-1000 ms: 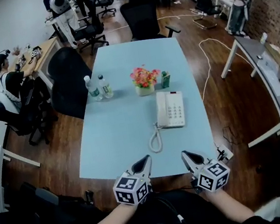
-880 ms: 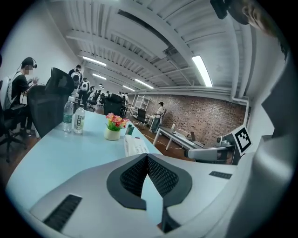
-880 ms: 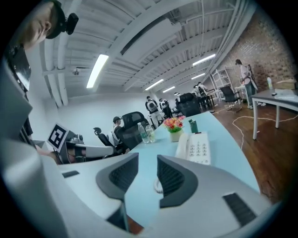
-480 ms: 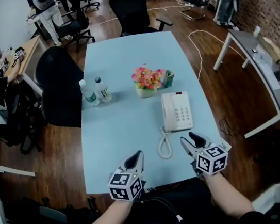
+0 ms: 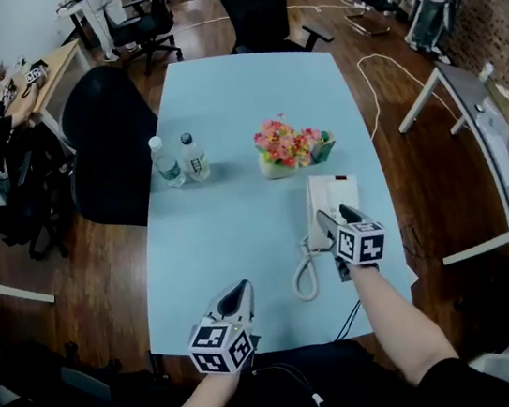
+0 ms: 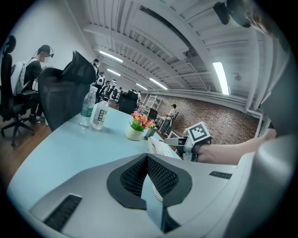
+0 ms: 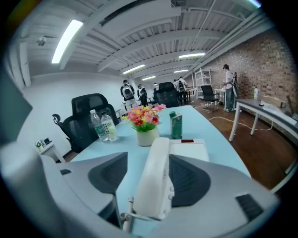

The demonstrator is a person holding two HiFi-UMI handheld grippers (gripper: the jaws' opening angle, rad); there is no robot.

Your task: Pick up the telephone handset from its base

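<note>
A white telephone base (image 5: 338, 193) lies on the light blue table (image 5: 230, 230) at the right, its handset (image 5: 317, 219) resting along the base's left side. A coiled cord (image 5: 304, 276) hangs from the handset's near end. My right gripper (image 5: 334, 216) is low over the phone and its jaws are opening. In the right gripper view the handset (image 7: 156, 176) lies between the wide jaws, the left pad well clear of it. My left gripper (image 5: 235, 294) is shut and empty near the table's front edge, left of the cord. The left gripper view shows its jaws meeting (image 6: 147, 158), with the phone (image 6: 158, 146) beyond.
Behind the phone stand a pot of flowers (image 5: 286, 146) and a green carton (image 5: 324, 148). Two water bottles (image 5: 181, 157) stand at the table's left side. Black office chairs (image 5: 107, 134) flank the table. People sit and stand at desks farther off.
My right gripper has gone forward from the table's front edge to the phone and opened around the handset. The left gripper stayed shut near the front edge, shifting a little.
</note>
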